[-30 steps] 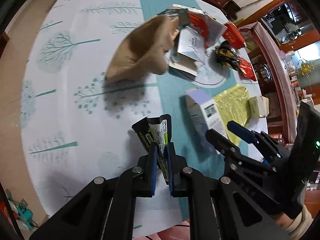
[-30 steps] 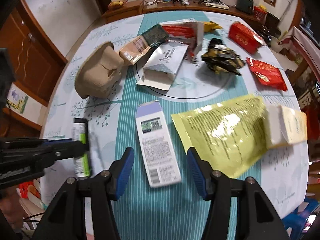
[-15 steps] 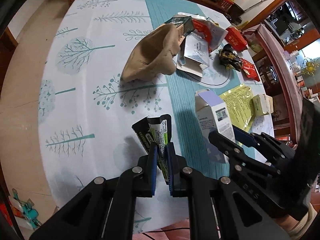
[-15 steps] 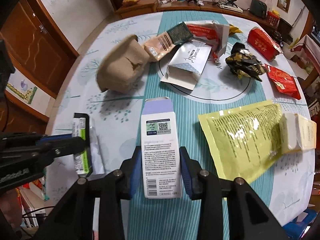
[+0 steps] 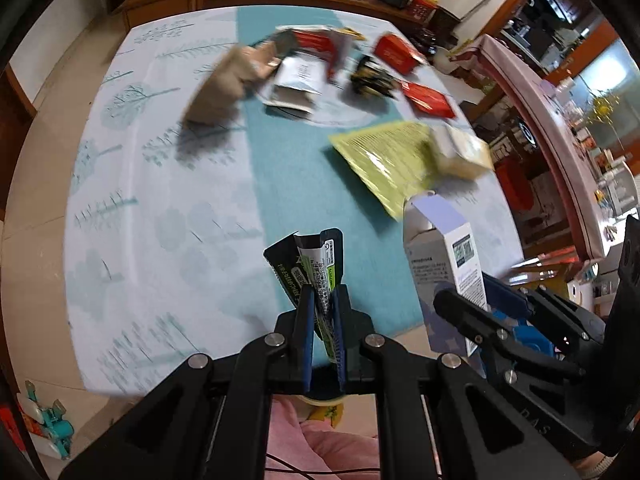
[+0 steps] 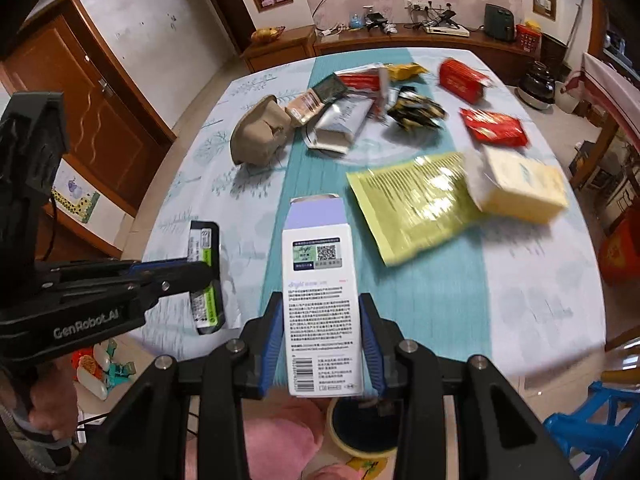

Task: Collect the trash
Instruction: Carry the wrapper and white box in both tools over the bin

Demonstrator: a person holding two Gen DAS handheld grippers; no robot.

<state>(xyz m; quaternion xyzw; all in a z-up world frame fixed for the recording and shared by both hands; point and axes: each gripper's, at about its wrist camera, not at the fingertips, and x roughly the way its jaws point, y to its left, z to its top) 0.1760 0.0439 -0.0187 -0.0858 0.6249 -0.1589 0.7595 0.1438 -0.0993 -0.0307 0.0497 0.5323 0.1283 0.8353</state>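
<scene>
A round table [image 6: 520,292] wears a white cloth printed with pale teal trees and a broad teal stripe down its middle. Behind it, a long low wooden sideboard [image 6: 400,46] runs along the far wall, carrying a white power strip with tangled cables [image 6: 440,24] and a dark green box-shaped appliance [image 6: 499,22]. A yellow bowl-like ornament [image 6: 267,33] sits on the cabinet's left end. A brown panelled wooden door [image 6: 86,120] stands at the left. A bright blue plastic stool [image 6: 592,420] shows at the lower right, beside the table's edge. Pink fabric [image 5: 316,444] fills the bottom centre.
</scene>
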